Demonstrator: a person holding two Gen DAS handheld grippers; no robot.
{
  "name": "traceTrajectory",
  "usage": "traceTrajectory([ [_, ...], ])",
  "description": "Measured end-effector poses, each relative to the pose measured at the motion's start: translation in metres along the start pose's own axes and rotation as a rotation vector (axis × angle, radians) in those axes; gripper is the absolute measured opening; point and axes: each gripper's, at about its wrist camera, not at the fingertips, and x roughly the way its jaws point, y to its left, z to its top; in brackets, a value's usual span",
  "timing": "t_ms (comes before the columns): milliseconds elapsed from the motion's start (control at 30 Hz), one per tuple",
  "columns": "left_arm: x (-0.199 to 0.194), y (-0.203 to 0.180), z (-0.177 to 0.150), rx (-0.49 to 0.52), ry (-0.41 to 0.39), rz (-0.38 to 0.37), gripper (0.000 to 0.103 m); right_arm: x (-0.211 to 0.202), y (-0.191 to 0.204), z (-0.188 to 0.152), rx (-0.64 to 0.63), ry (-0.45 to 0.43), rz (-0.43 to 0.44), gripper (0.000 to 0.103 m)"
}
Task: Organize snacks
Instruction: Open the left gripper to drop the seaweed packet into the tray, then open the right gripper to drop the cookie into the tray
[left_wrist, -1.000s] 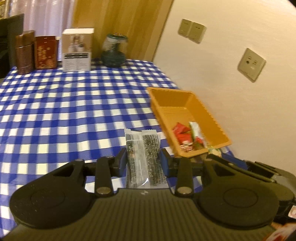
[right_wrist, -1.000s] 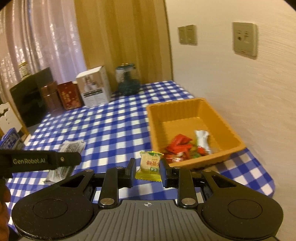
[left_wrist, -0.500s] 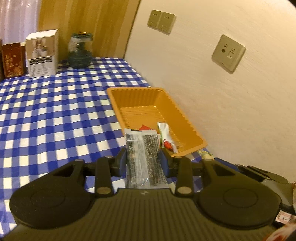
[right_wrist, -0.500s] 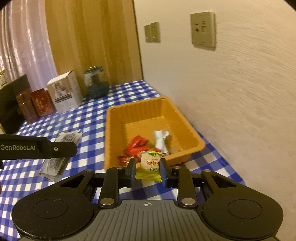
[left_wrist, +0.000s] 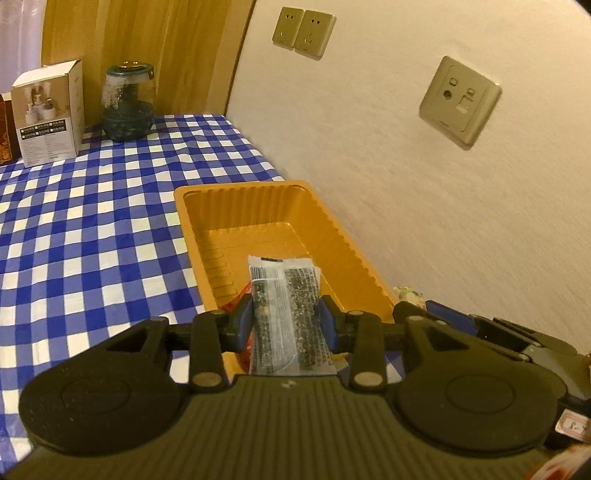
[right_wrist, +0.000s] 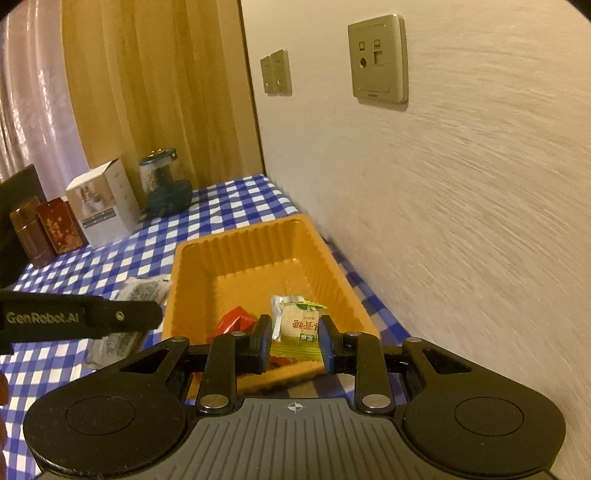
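Orange tray (left_wrist: 369, 269): thin moulded plastic, semi-gloss, ribbed walls, glare on the floor. Seaweed packet (left_wrist: 286, 306): clear glossy film, dark speckled contents showing through. Candy packet (right_wrist: 299, 325): shiny yellow-green plastic wrap, crimped edges. Red wrappers (right_wrist: 236, 319) in the tray at 9 o'clock of it: glossy foil-like film. Tablecloth (left_wrist: 92, 221): blue-white check, smooth, slight sheen, looks like vinyl; can't confirm. Left gripper (left_wrist: 286, 319): matt black plastic body with ribbed top, bright metal pivot pins, blue pads. Right gripper (right_wrist: 293, 341): same matt plastic, black pads. Wall (left_wrist: 443, 203): rough textured matt finish. Socket plate (left_wrist: 460, 99): smooth satin plastic. Jar (left_wrist: 127, 101) at 11 o'clock: glass. White box (left_wrist: 48, 110): matt cardboard. Panel (left_wrist: 147, 48) behind: wood grain.
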Motion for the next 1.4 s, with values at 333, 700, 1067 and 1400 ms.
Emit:
traceTrajectory([
  [333,0.047,0.004,0.009,-0.003,0.024,0.003,0.035,0.038,-0.004,0.007,-0.007,0.024,-0.001,0.027],
  [700,0.053,0.029,0.018,-0.004,-0.009,0.039,0.049,0.055,-0.002,0.01,0.022,0.033,0.016,0.027],
  [1067,0.036,0.051,0.005,-0.015,-0.007,0.095,0.072,0.065,0.004,0.022,0.085,-0.005,0.126,0.049],
  [1400,-0.011,0.044,-0.013,-0.007,-0.05,0.149,0.103,0.018,0.006,0.015,0.106,0.037,0.058,0.058],
])
